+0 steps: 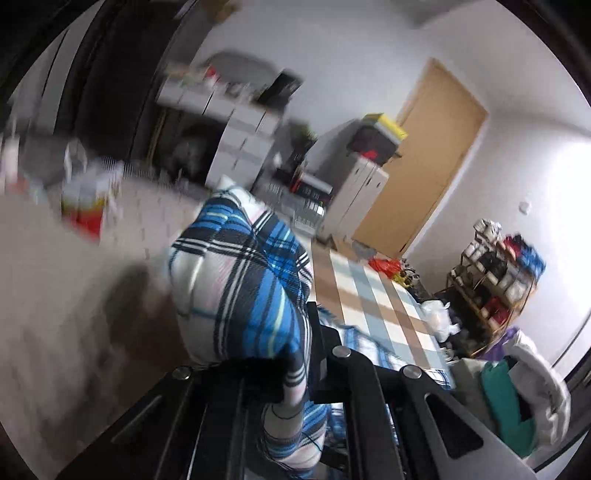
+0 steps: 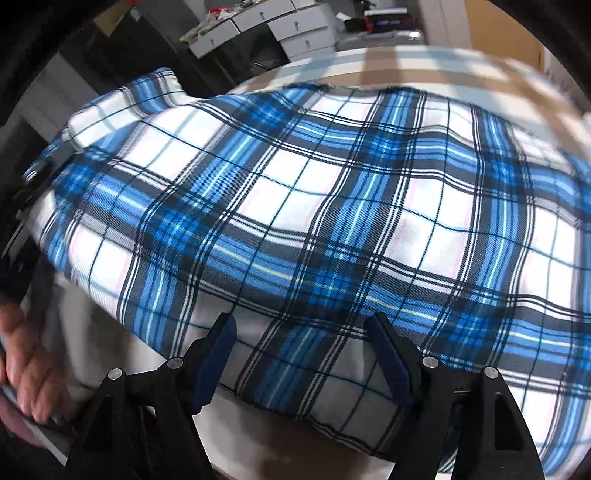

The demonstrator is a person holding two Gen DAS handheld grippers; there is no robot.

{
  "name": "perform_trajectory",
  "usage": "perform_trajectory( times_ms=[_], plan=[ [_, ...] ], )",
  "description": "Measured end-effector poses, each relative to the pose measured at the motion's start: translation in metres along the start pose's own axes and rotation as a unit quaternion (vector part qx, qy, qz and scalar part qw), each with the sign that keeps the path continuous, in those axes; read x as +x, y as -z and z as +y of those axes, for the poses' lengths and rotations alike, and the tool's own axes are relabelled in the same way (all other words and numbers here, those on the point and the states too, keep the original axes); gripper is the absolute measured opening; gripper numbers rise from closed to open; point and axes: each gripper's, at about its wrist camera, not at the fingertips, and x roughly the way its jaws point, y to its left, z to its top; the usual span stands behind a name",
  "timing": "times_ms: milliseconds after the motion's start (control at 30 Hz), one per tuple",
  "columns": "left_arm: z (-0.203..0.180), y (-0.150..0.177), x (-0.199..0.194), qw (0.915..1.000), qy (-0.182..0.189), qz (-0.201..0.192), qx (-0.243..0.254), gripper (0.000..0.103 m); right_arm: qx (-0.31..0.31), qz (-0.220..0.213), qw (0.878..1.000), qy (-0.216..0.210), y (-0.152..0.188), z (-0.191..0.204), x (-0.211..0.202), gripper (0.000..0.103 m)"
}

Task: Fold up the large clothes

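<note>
step: my left tool (image 1: 291,373) is clamped on the plaid cloth (image 2: 295,221), lifting it
right tool (image 2: 301,354): wide open, empty
next: I'd pinch that near hem

- no text, label, brand, number or sign could be read in either view.
- in the left wrist view the boxes (image 1: 376,144) stacked by the door (image 1: 424,162) were motion-blurred; any print on them was illegible.
- the red and yellow package (image 1: 86,210) at the left was smeared to colour only.
- the items on the shelf rack (image 1: 495,273) were too small to show any lettering.
- in the right wrist view a dark box (image 2: 386,18) at the top carried pale marks, too blurred to tell as letters.
- the plaid cloth (image 2: 295,221) showed only its pattern, with no tag or print visible.
</note>
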Motion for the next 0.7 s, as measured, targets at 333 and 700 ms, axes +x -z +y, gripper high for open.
perform_trajectory(
  times_ms=[333, 700],
  plan=[
    [-0.105, 0.015, -0.002, 0.9693, 0.08, 0.014, 0.232, 0.003, 0.141, -0.021, 0.976, -0.164, -0.007, -0.048, -0.031, 0.043],
    [-0.237, 0.142, 0.059, 0.8761, 0.284, 0.163, 0.354, 0.0, 0.247, -0.148, 0.956, -0.061, 0.056, -0.195, -0.152, 0.063]
  ],
)
